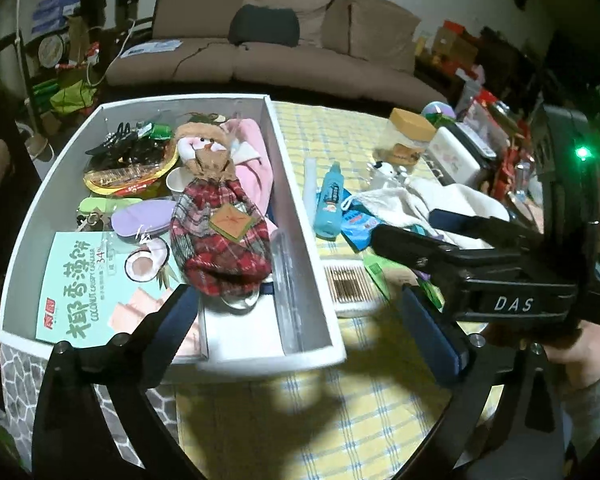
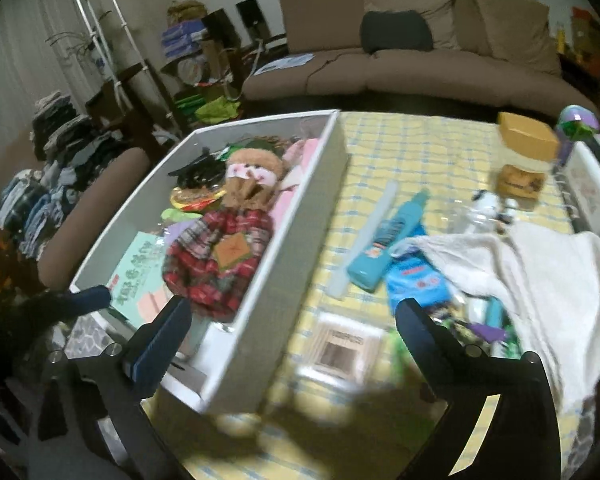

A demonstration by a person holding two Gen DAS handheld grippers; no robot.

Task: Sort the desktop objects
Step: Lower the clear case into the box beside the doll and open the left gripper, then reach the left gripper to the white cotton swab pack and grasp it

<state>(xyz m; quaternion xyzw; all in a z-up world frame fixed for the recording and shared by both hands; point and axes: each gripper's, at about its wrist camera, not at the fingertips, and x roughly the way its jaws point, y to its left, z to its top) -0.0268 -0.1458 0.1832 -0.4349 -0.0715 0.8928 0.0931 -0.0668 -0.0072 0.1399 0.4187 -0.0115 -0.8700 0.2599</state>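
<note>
Partly blurred toothpick box (image 2: 342, 350) | left gripper (image 1: 300, 316) fingers apart | right gripper (image 2: 292, 320) fingers apart

The toothpick box (image 2: 342, 347) is motion-blurred, and the white towel (image 2: 540, 280) hides items beneath.

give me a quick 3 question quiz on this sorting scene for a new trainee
1. True or false: the plaid doll lies inside the white box.
2. Which lies on the checked cloth outside the box? A) blue bottle B) coconut biscuit pack C) black hair clip
3. Fill in: both the left gripper and the right gripper are ____ and hold nothing.

Key: 1 true; 2 A; 3 open
</note>
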